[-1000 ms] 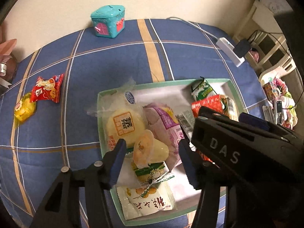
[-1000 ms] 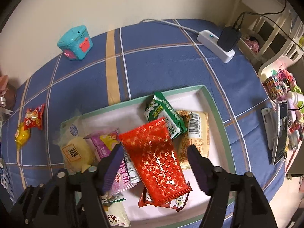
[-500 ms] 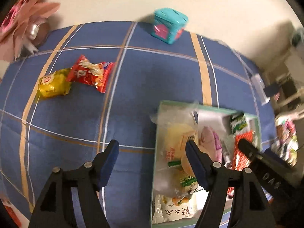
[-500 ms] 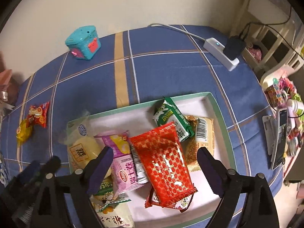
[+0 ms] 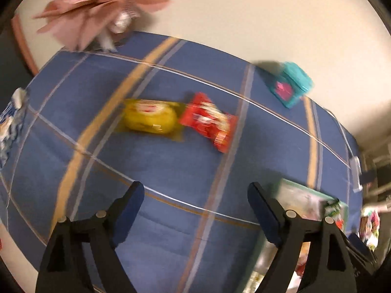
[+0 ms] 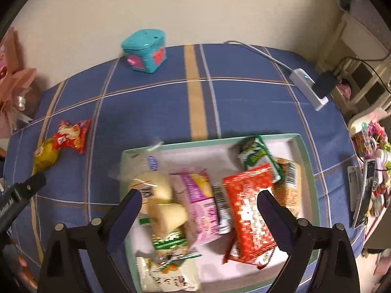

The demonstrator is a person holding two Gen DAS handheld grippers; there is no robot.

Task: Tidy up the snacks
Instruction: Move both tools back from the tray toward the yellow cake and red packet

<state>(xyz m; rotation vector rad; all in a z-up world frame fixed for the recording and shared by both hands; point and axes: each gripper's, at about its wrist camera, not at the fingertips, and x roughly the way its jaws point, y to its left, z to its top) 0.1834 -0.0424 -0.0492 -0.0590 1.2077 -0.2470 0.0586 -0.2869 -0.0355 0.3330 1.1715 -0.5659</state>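
Both claws just opened wide, empty. My left claw (image 5: 193,195) now w/ yellow pack (image 5: 149,118) & red pack (image 5: 210,122) ahead, off the tray (image 6: 304,156); right claw (image 6: 199,202) over it. Two strays left.

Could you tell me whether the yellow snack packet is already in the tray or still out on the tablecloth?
Out. The yellow packet lies on the tablecloth beside the red packet, well apart from the tray.

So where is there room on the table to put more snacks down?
Bare blue tablecloth lies between the teal box, the red packet beside the yellow packet, and the tray. The tray is crowded with snacks.
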